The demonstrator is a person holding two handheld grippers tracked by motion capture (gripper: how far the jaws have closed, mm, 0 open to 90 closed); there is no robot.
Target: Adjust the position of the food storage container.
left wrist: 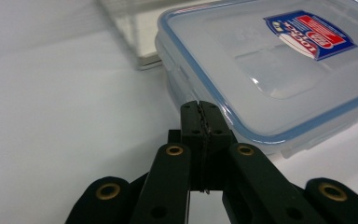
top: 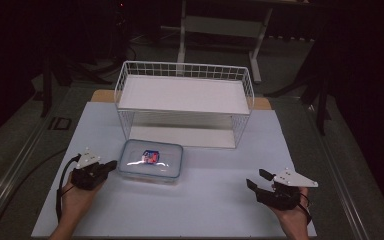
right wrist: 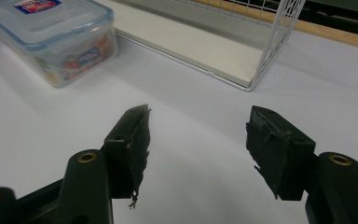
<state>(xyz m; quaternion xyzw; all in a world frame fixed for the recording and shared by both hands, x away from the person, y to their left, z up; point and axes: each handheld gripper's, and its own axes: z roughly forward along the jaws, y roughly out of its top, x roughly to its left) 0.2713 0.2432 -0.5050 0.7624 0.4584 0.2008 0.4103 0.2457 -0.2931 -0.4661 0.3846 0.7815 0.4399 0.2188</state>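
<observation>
From the high view, a clear plastic box [top: 151, 160] with a blue-rimmed lid and a red and blue label lies flat on the white counter [top: 205, 210], just in front of a white wire shelf rack [top: 185, 102] that stands at the far middle of the counter. The left gripper [top: 111, 165], held in the person's left hand [top: 77, 197], points toward the left side of the box and sits just beside it, its jaws clenched together with nothing between them. The right gripper [top: 256, 180], in the right hand [top: 294, 217], lies well apart from the box toward the right of the counter, with its jaws spread. In the left gripper view, the left gripper [left wrist: 200, 109] shows its two black jaws pressed flat against each other, their tips right at the near wall of the box [left wrist: 279, 79], just under the blue rim; whether they touch the wall cannot be told. The bottom board of the rack [left wrist: 142, 42] lies behind the box. In the right gripper view, the right gripper [right wrist: 198, 128] is released, its jaws parted over bare counter and empty, with the box [right wrist: 56, 39] at the upper left and the rack [right wrist: 242, 42] beyond it to the right.
</observation>
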